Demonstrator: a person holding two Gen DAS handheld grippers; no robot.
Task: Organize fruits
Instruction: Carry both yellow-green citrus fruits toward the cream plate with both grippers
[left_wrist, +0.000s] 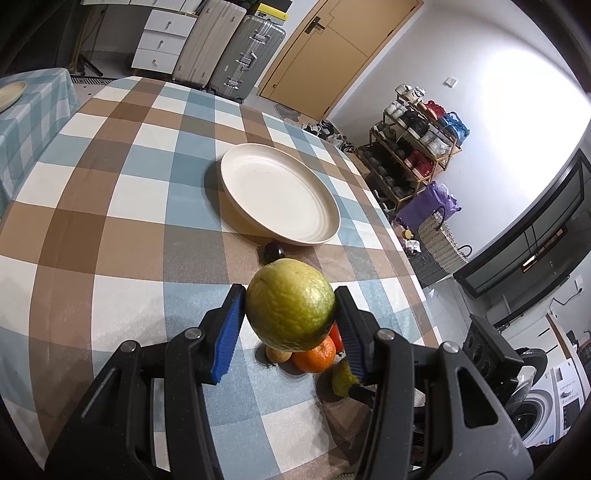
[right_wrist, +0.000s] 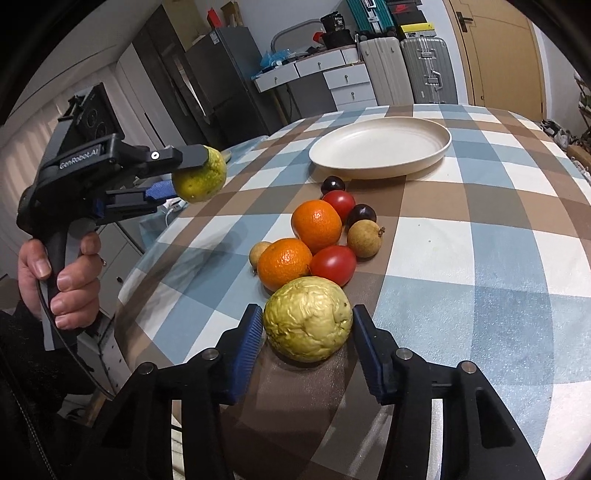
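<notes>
On the checked tablecloth (right_wrist: 480, 258) lie two oranges (right_wrist: 316, 224), two red tomatoes (right_wrist: 333, 264), two dark plums (right_wrist: 362, 214) and two small brown fruits (right_wrist: 363, 233), bunched together just short of the one cream plate (right_wrist: 380, 147), which holds nothing. The left gripper (left_wrist: 290, 314) holds a green guava (left_wrist: 290, 304) in the air above the pile. The right gripper (right_wrist: 308, 328) has its pads against a wrinkled yellow guava (right_wrist: 307, 318) at the near edge of the pile, stem end facing right.

Home room, checked tablecloth (left_wrist: 110, 221), suitcases (left_wrist: 243, 51), shoe rack (left_wrist: 410, 155), washing machine (left_wrist: 543, 410)
</notes>
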